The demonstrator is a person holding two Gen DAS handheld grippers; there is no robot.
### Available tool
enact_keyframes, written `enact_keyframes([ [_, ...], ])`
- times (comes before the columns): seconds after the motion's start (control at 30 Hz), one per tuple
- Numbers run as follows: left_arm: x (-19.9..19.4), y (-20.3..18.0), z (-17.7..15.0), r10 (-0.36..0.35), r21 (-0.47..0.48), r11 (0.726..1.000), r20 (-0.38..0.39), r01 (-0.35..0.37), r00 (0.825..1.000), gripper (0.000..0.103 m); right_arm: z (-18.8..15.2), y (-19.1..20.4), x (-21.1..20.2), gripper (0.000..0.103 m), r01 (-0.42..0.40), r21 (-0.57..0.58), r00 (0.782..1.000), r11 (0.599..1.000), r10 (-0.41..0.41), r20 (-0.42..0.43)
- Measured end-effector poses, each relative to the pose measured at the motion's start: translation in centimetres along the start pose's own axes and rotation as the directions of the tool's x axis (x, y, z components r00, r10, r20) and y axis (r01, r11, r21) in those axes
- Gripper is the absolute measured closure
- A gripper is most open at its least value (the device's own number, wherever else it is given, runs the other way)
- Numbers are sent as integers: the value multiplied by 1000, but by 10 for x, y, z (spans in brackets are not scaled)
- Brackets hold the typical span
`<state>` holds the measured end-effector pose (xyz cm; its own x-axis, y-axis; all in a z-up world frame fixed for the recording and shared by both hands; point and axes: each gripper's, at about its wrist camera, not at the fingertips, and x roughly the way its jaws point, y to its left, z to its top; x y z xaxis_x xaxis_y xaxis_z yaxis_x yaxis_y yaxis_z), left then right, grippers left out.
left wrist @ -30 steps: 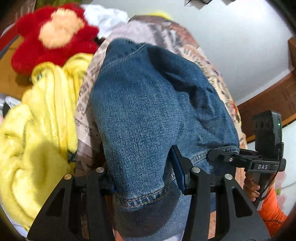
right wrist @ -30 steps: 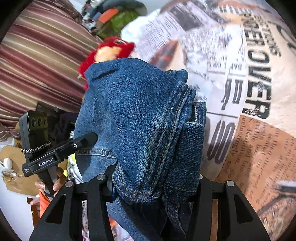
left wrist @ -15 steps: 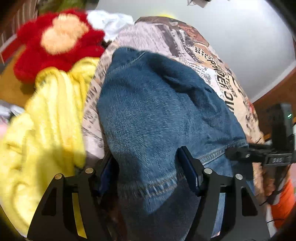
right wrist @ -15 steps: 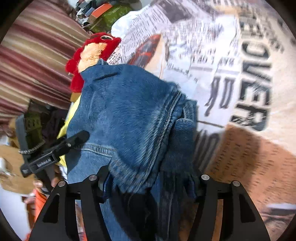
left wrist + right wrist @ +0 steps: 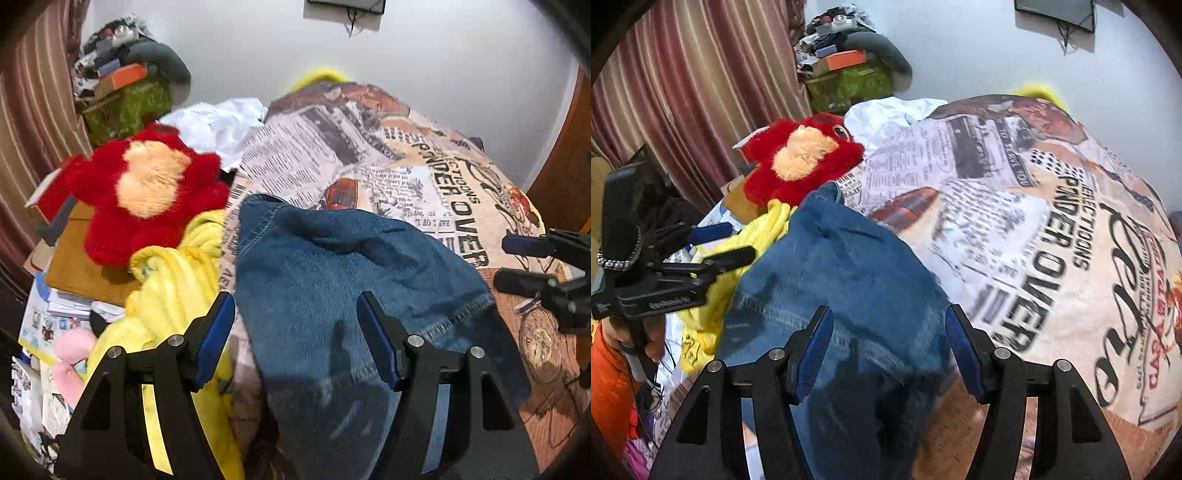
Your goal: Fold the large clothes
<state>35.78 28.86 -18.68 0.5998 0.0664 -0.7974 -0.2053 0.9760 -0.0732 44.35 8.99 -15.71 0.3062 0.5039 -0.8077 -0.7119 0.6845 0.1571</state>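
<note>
Left to right: curtain (image 5: 683, 92), red plush (image 5: 147, 199), yellow blanket (image 5: 173, 295), then folded jeans (image 5: 332, 288) lying flat on the printed bedspread (image 5: 424, 177), apparently set down for a next fold. Left gripper (image 5: 295, 338) and right gripper (image 5: 888, 349) hover above, both wide open, holding nothing. White wall (image 5: 258, 44) behind.

Both wrist views close above jeans (image 5: 332, 295) (image 5: 842, 280), facing along bed (image 5: 424, 177) (image 5: 1015, 206) toward wall; both share red toy (image 5: 147, 195) (image 5: 801, 158).
</note>
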Motion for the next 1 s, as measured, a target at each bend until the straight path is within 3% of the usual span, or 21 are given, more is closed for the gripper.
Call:
enact_keyframes([
  [0.17,49,3,17,-8,-33,999,-72,5,997,35,9,-5,52,43,1,34,998,999,1,-70],
  [0.3,79,9,31,-15,-89,996,-97,7,995,35,9,-34,85,43,4,123,992,992,12,-127],
  [0.57,69,11,47,10,-141,990,-20,-12,1000,35,10,-85,65,43,19,315,999,949,-4,-48],
  [0.8,22,-3,29,-43,-81,996,13,44,999,35,9,-46,17,43,-44,204,999,978,39,31],
  [1.0,-1,-27,-14,-45,17,999,-31,46,999,35,-18,4,8,43,-94,86,995,992,95,-9],
])
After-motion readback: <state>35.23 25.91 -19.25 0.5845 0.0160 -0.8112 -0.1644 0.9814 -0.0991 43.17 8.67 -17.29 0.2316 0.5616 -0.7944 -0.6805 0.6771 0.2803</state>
